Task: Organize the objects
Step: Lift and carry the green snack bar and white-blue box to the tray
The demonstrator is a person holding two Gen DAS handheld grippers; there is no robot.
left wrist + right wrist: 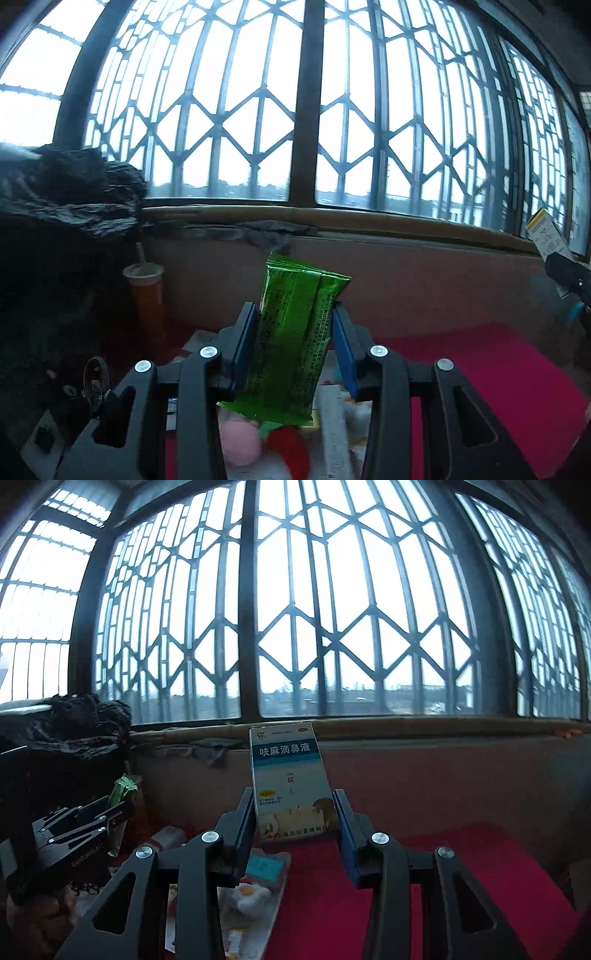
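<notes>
Both sets of jaws are squeezing something. On the left gripper (295, 314), the two blue pads (248, 332) press on the sides of a shiny green packet (295, 325). The packet stands up tall between them and leans a bit to the right at the top. It is lifted up above the red cloth (498, 369).

On the right gripper (295, 805), the jaws hold a small white and blue box (290, 775). The box has writing on its front. It stands up straight and pokes out above the fingers (347, 834).

From the right wrist view, the left gripper shows at the left side, with the green packet sticking out of it. From the left wrist view, the right gripper shows at the far right edge with the box in it. The two grippers are well apart.

Below the left gripper lie a pink fluffy ball (240, 439) and a red thing (291, 446), on white paper. Below the right gripper there is a small teal packet (264, 867) and a white and yellow toy (251, 895).

At the left stands a cup (146, 291) with a straw and an orange drink in it. Beside it is a bin lined with a black bag (74, 192). Behind it all is a big window (295, 99) with metal bars in a diamond shape.
</notes>
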